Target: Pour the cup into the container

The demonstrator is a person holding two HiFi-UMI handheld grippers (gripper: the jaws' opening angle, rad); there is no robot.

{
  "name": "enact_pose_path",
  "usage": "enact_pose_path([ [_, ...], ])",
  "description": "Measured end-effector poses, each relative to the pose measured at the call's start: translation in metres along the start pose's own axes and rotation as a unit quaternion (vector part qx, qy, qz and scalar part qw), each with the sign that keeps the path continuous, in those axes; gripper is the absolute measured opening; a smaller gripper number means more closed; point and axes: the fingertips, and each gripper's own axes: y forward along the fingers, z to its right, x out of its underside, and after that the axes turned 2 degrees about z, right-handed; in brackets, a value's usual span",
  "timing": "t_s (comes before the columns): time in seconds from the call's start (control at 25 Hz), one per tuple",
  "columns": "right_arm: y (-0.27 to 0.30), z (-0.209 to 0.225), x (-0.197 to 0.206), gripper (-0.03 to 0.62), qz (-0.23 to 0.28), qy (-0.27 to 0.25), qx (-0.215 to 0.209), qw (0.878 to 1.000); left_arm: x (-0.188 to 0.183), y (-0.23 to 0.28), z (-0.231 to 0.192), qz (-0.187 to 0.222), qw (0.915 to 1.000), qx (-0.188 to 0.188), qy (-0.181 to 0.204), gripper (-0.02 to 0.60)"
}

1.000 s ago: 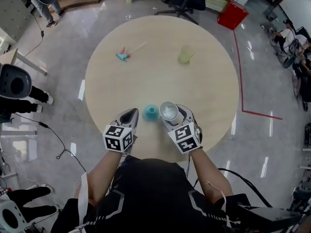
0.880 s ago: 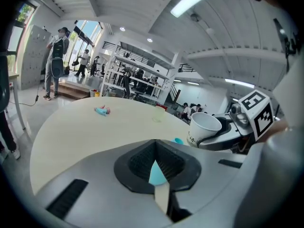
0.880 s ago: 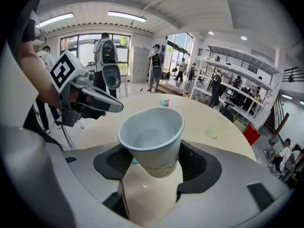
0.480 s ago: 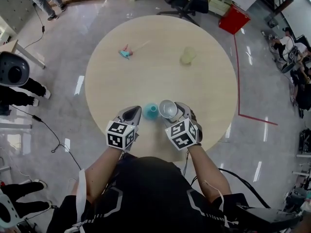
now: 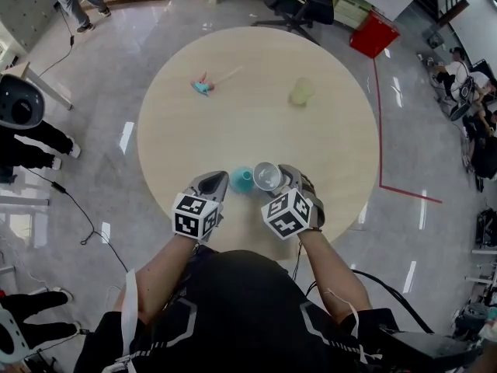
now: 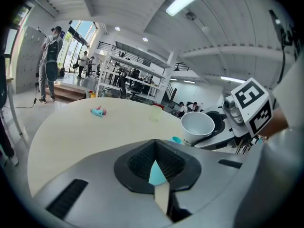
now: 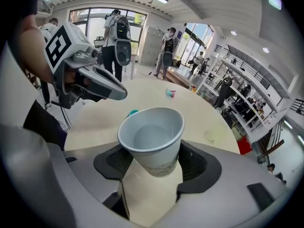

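The right tongs (image 7: 152, 172) clamp the paper cup (image 7: 151, 134) round its lower body. Its mouth leans toward the teal container (image 5: 241, 179), so the lip sits just beside it, ready for pouring. The left tongs (image 6: 156, 170) are pinched almost together on the container's other side, apparently to steady it. Whether they nip its wall or merely rest beside it is unclear. Everything sits at the near edge of the desk (image 5: 256, 107), within easy reach.

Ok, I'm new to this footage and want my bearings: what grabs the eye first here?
The white paper cup gripped in the right gripper, tilted toward a small teal container at the round table's near edge. The left gripper steadies that container, teal showing between its narrow jaws.
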Motion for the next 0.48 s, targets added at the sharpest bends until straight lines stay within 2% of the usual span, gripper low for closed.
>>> enact_pose_path([
  [0.48, 0.0068, 0.0043, -0.0025, 0.301, -0.044, -0.075, 0.022, 0.996, 0.0006, 0.0085, 0.0021, -0.008, 0.9998, 0.009, 0.015, 0.0],
])
